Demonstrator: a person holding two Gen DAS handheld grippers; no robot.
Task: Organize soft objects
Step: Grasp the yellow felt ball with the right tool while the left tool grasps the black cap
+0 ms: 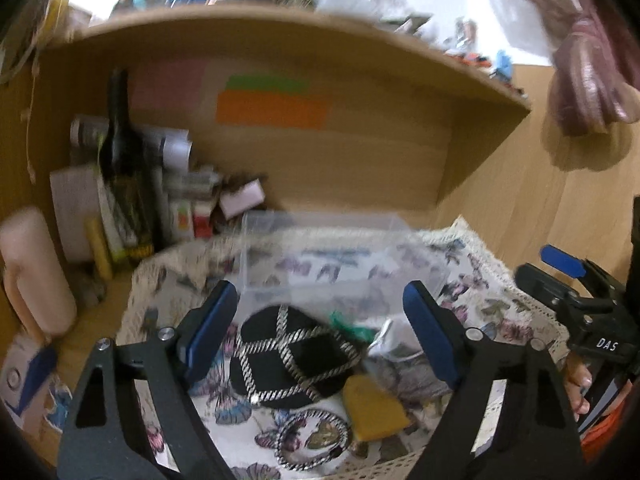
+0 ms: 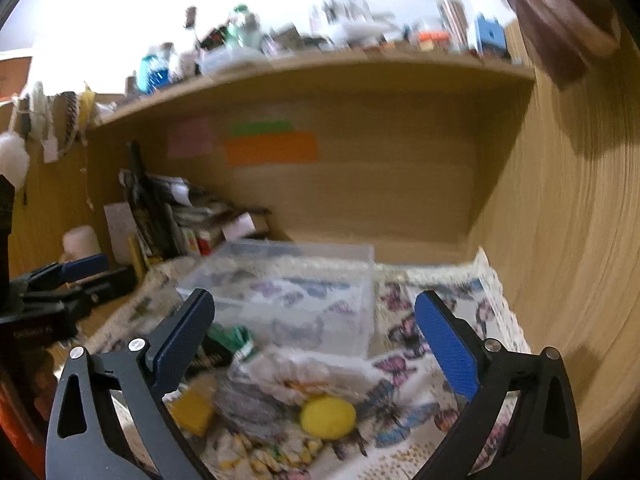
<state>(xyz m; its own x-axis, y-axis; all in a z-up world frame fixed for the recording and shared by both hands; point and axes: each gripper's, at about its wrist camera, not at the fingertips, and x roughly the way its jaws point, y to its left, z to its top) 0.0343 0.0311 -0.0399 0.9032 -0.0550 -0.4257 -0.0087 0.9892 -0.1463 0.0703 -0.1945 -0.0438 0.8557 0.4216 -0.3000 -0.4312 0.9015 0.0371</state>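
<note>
My left gripper (image 1: 320,332) is open and empty above a black pouch with silver braid (image 1: 292,356). Near it lie a yellow sponge (image 1: 374,410), a round braided piece (image 1: 312,440), a green item (image 1: 352,326) and a grey cloth (image 1: 404,364). My right gripper (image 2: 316,344) is open and empty above a white patterned cloth (image 2: 304,372), a grey cloth (image 2: 252,408), a yellow ball (image 2: 328,418) and the yellow sponge (image 2: 192,410). A clear plastic box (image 1: 340,256) stands behind the pile; it also shows in the right wrist view (image 2: 296,288).
A butterfly-print mat (image 2: 404,392) covers the desk. A wooden shelf (image 1: 280,32) hangs over the desk, loaded with bottles. Books and a dark bottle (image 1: 124,168) crowd the back left. A wooden side wall (image 2: 568,240) stands at the right. A pale jug (image 1: 32,272) stands at the left.
</note>
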